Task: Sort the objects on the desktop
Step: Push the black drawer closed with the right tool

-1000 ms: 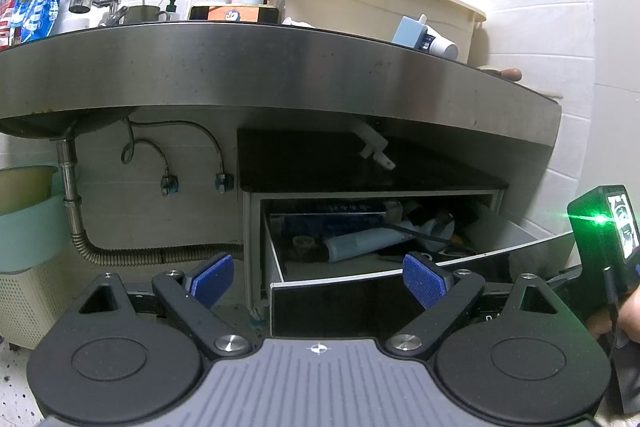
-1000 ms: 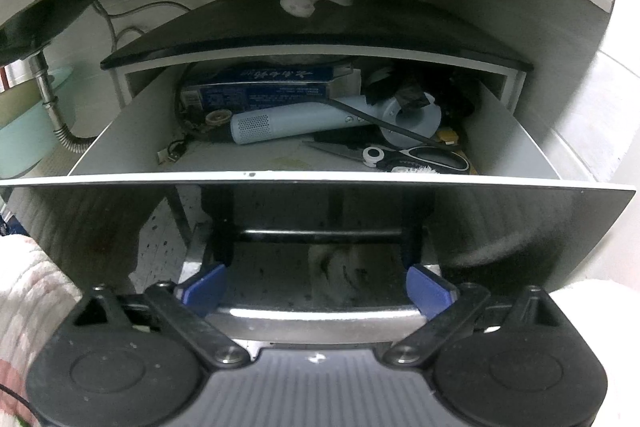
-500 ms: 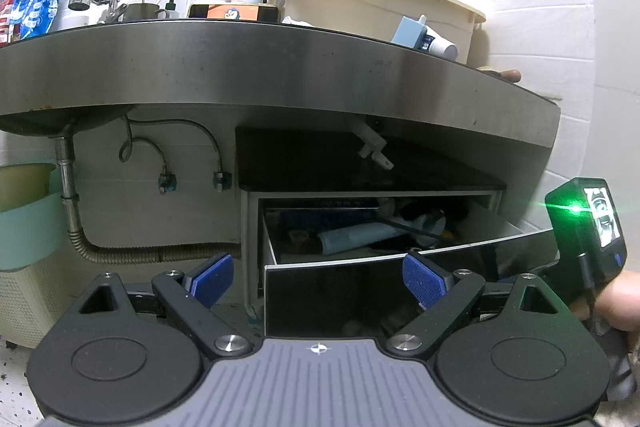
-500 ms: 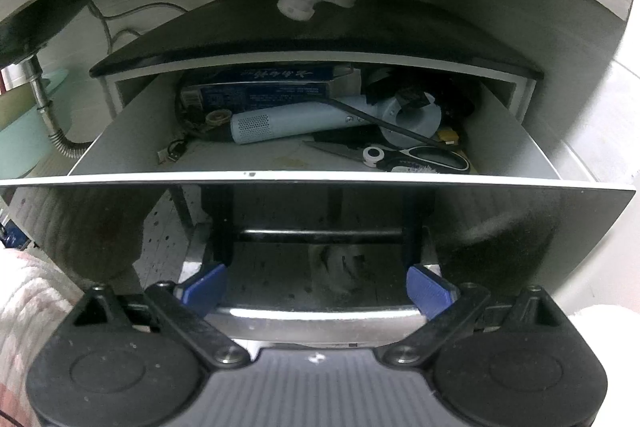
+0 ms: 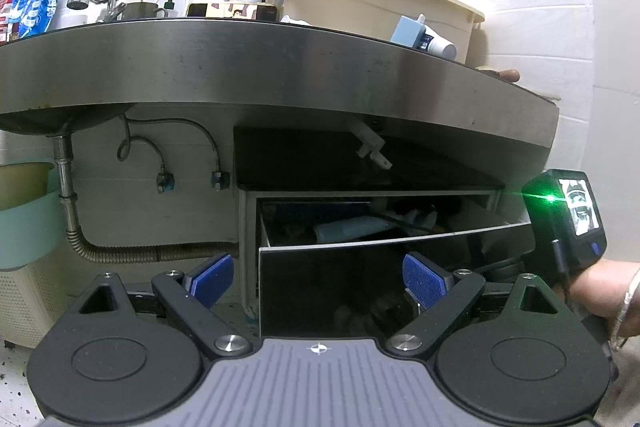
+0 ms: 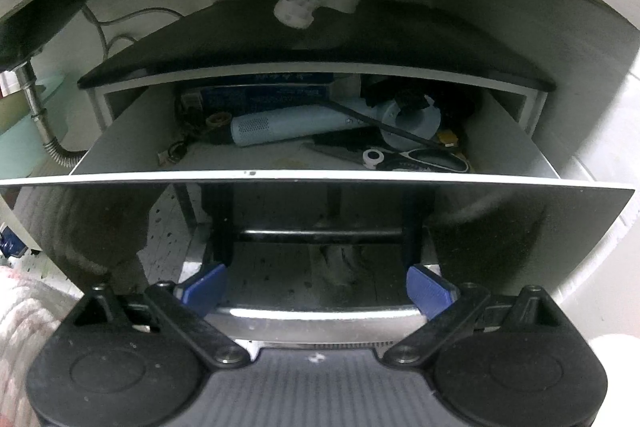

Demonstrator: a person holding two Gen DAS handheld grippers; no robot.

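Item: glossy black-fronted white drawer (image 6: 316, 183), pulled partly out under the steel counter (image 5: 280, 67). Your right gripper (image 6: 316, 287) and left gripper (image 5: 318, 273) both stood spread wide, empty. You did best pressing the front squarely, keeping the black-handled scissors (image 6: 416, 161) clear of the frame.

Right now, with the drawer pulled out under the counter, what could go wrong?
1. The scissors lie near the drawer front; reaching in blind could snag their blades.
2. A black cord crosses the pale blue hair dryer; lifting either may drag clutter.
3. The right gripper, open, sits close to the glossy drawer front and may bump it.
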